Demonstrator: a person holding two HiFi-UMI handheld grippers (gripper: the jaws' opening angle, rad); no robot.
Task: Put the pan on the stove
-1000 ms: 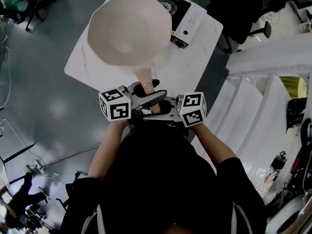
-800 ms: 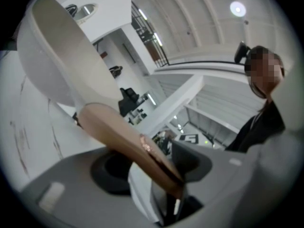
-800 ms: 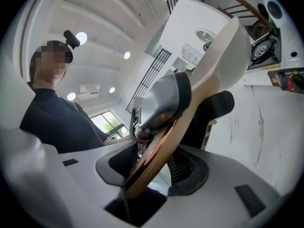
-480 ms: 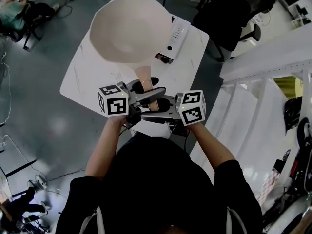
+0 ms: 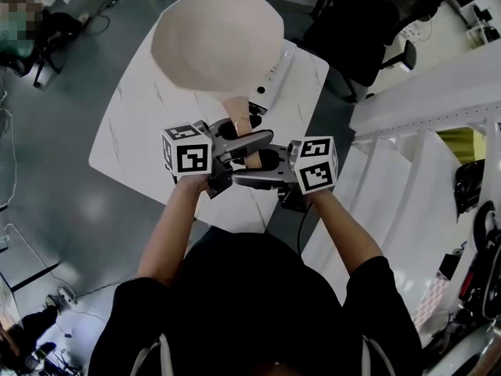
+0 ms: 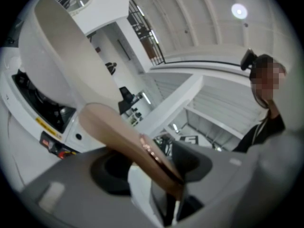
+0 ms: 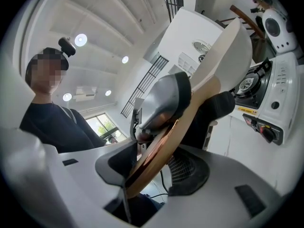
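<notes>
The right gripper (image 7: 154, 167) fills the foreground, its two pale grey jaws pressed against a wooden handle (image 7: 183, 125) that runs diagonally from lower left to upper right; higher on the same handle, the left gripper (image 7: 189, 106) clamps it too; the handle meets the cream-coloured pan (image 7: 228, 46), tilted at upper right; behind and below the pan sits a white stove (image 7: 275, 103) with a black burner and front knobs; at left, a person (image 7: 52, 122) in a dark top stands under round ceiling lights (image 7: 80, 39), beside a bright window (image 7: 102, 125).

Pan (image 5: 218, 41) over stove (image 5: 273, 75) — (on table (image 5: 153, 135))
</notes>
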